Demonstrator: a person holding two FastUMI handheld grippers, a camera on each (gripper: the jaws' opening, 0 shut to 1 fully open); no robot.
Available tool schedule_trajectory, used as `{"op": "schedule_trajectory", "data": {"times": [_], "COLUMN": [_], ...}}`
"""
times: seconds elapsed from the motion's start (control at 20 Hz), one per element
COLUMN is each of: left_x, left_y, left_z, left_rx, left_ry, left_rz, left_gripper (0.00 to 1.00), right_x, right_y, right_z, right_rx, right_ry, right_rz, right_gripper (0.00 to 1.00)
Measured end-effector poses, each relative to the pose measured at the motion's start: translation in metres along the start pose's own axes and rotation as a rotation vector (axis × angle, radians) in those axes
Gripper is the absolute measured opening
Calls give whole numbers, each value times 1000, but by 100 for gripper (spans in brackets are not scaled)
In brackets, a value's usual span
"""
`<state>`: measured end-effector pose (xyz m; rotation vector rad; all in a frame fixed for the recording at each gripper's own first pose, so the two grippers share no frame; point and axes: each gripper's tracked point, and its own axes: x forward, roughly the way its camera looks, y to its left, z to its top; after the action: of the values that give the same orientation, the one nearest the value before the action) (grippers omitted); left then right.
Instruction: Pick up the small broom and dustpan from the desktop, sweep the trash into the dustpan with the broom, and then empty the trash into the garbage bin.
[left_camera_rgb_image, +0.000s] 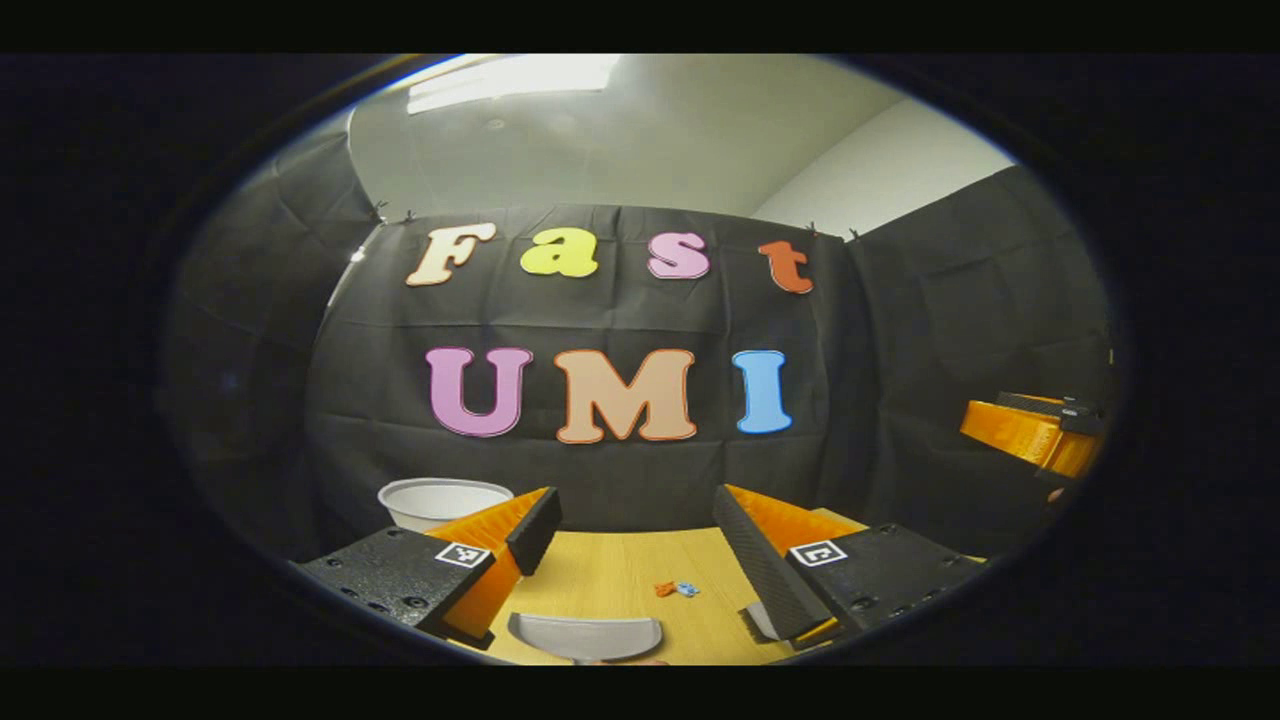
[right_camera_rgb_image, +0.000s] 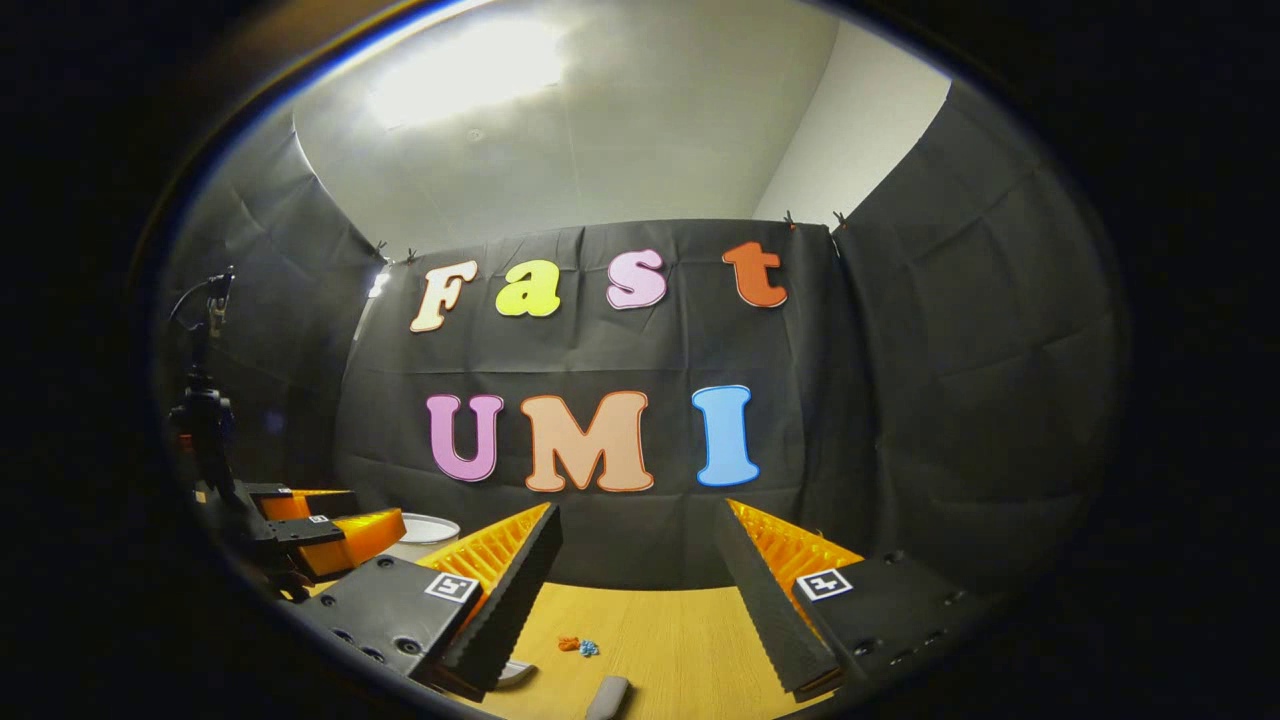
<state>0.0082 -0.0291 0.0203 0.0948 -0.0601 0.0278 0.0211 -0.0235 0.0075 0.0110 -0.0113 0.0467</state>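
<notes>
Broadly, a wooden table is recorded beneath both grippers, backed by the black cloth wall.

White garbage bin: set at the table's far left edge, against the cloth; its rim is also seen in the right gripper view.

Left gripper: held level above the table and aimed at the wall, fingers spread wide, nothing between them.

Right gripper: posed likewise, raised and level, fingers spread apart and empty.

Grey dustpan: laid flat on the table at the near edge, below and between the left gripper's fingers.

Small broom: a grey handle end is seen at the near edge; its bristles cannot be made out.

Trash: small orange and blue scraps, lying mid-table just beyond the dustpan.
</notes>
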Motion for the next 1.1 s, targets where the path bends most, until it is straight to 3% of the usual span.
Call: {"op": "schedule_trajectory", "data": {"times": [0.8,1.1], "left_x": [-19,-28], "left_y": [2,11], "left_z": [-4,-24], "left_rx": [43,37], "left_ry": [11,66], "left_rz": [81,135], "left_gripper": [92,93], "right_x": [0,1], "right_y": [-6,4], "right_z": [-13,-34], "right_rx": [0,-22], "right_ry": [38,83], "right_rz": [61,131], "right_gripper": [99,99]}}
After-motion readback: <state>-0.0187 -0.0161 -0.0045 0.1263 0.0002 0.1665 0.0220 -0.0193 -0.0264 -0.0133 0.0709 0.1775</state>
